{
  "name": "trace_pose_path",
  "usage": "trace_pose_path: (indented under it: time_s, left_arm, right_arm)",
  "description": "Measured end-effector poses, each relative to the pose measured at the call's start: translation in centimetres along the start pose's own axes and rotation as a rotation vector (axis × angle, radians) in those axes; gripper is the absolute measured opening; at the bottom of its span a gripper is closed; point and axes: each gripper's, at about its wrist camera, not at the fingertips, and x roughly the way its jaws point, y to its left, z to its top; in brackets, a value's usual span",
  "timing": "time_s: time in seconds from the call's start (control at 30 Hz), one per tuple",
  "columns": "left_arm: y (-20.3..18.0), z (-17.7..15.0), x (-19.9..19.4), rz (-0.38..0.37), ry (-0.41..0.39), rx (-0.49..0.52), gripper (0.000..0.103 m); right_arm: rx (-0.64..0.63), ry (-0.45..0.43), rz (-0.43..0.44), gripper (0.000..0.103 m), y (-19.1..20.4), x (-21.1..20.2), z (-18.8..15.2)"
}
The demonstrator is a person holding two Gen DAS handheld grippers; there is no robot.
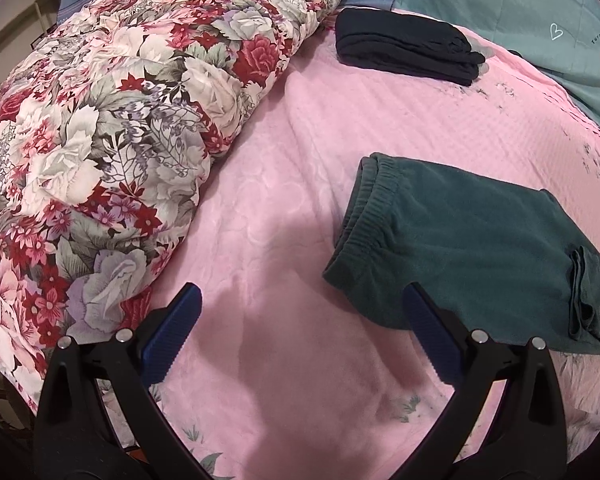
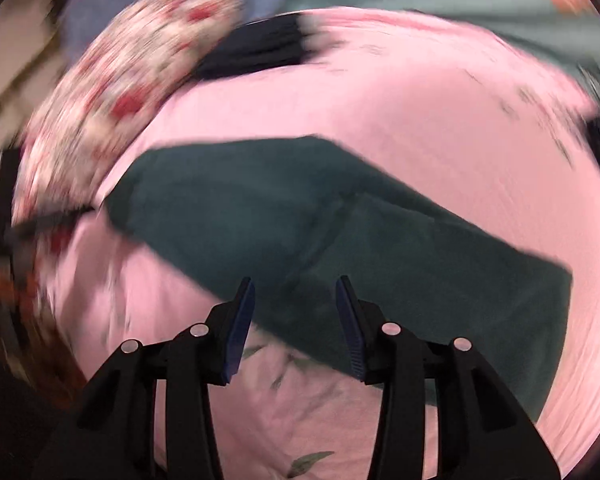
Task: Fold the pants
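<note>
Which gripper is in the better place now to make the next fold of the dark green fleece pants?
Probably the right gripper: its open jaws hang directly over the dark green fleece pants. The left gripper is open over bare pink blanket, beside the waistband.

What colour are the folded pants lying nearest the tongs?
Dark teal green pants, plain with no pattern; clearest in the left wrist view.

Dark green pants (image 1: 472, 248) on a pale pink bedspread (image 1: 300, 168) with faint leaf sprigs. Red, pink and white roses with grey-green leaves across the quilt (image 1: 112, 132). Black folded garment (image 1: 404, 46) beyond; teal blanket (image 1: 520, 12) with orange motifs and a white heart.
</note>
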Motion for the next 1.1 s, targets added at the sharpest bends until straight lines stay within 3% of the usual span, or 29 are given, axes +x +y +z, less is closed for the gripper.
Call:
trace_pose_path:
  time_s: [0.07, 0.17, 0.3, 0.4, 0.47, 0.53, 0.63, 0.8, 1.0, 1.03, 1.07, 1.1]
  left_arm:
    - [-0.5, -0.1, -0.2, -0.012, -0.01, 0.013, 0.101]
    - [-1.3, -0.1, -0.5, -0.02, -0.026, 0.046, 0.101]
    - [-1.5, -0.2, -0.1, -0.037, -0.013, 0.042, 0.101]
    - [-1.2, -0.3, 0.1, -0.044, -0.002, 0.027, 0.101]
    - [-0.9, -0.3, 0.1, -0.04, -0.005, 0.018, 0.101]
    - [-0.6, -0.3, 0.1, -0.04, -0.004, 0.009, 0.101]
    - [-0.3, -0.5, 0.2, -0.039, 0.0, -0.002, 0.101]
    - [-0.4, -0.8, 0.3, -0.04, 0.006, -0.003, 0.101]
    - [-0.3, -0.8, 0.3, -0.04, 0.006, 0.002, 0.101]
    - [-0.2, -0.8, 0.3, -0.039, 0.003, -0.003, 0.101]
    - [-0.2, -0.7, 0.3, -0.039, 0.003, -0.007, 0.101]
    - [-0.1, -0.7, 0.3, -0.039, 0.003, -0.01, 0.101]
  right_arm:
    - [0.034, 0.026, -0.009, 0.043, -0.8, 0.6, 0.2]
    - [0.064, 0.052, 0.045, 0.042, -0.8, 1.1, 0.6]
    - [-0.018, 0.072, 0.052, 0.04, 0.8, 1.6, 0.5]
    - [-0.057, 0.1, 0.014, 0.032, 0.7, 2.3, 0.4]
    - [-0.087, 0.125, 0.014, 0.012, 1.0, 3.0, 0.4]
    - [-0.119, 0.123, -0.007, 0.005, 1.3, 3.0, 0.4]
    - [-0.101, 0.07, 0.017, 0.004, 1.5, 1.4, 1.0]
    - [-0.136, 0.055, 0.081, 0.004, 3.2, 0.4, 1.1]
    - [-0.197, 0.171, 0.042, 0.005, 3.5, 3.6, -1.0]
    - [-0.204, 0.169, 0.036, 0.012, 3.4, 3.4, -1.1]
    - [-0.205, 0.177, 0.023, 0.032, 3.6, 3.3, -0.9]
    - [-0.203, 0.184, 0.015, 0.043, 3.8, 2.9, -0.7]
